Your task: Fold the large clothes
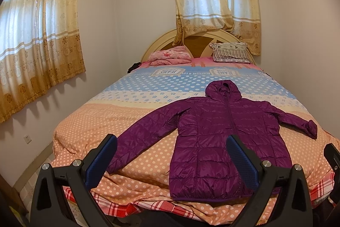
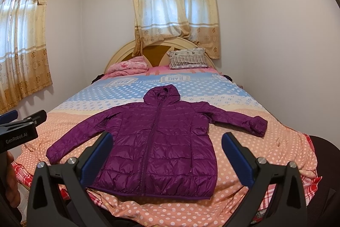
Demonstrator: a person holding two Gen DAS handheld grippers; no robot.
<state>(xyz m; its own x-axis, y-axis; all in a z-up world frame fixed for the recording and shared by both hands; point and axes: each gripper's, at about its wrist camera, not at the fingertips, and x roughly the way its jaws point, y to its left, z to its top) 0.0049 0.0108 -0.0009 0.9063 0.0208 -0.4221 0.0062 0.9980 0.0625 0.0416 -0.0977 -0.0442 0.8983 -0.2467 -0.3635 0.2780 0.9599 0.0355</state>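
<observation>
Purple quilted jacket (image 2: 155, 142) with hood, spread flat and face up on the near half of a bed (image 2: 244, 142), zipped closed down the middle. Hood toward the headboard, hem toward the bottom of the frame, just short of the bed's near edge. Both sleeves stretched outward and angled down, one cuff at the left of the frame, the other at the right. Centred in the right wrist view; shifted right of centre in the left wrist view (image 1: 223, 137).

Underneath, a dotted bedspread (image 2: 255, 154), orange near the camera, blue farther up the frame. Red plaid cloth (image 1: 161, 210) peeking out at the foot of the bed.

At the bottom of each view, black fingers with blue pads. Left gripper (image 1: 172, 160) with jaws wide apart, holding nothing, above the foot of the bed. Right gripper (image 2: 165, 157) likewise, jaws wide apart and empty, framing the jacket's lower half. Left gripper also visible at the left edge of the right wrist view.

Upper centre: rounded cream headboard (image 2: 119, 54), folded pink blanket (image 2: 129, 67) and a striped pillow (image 2: 187, 60). Golden curtains (image 2: 174, 7) over two windows, white walls.
</observation>
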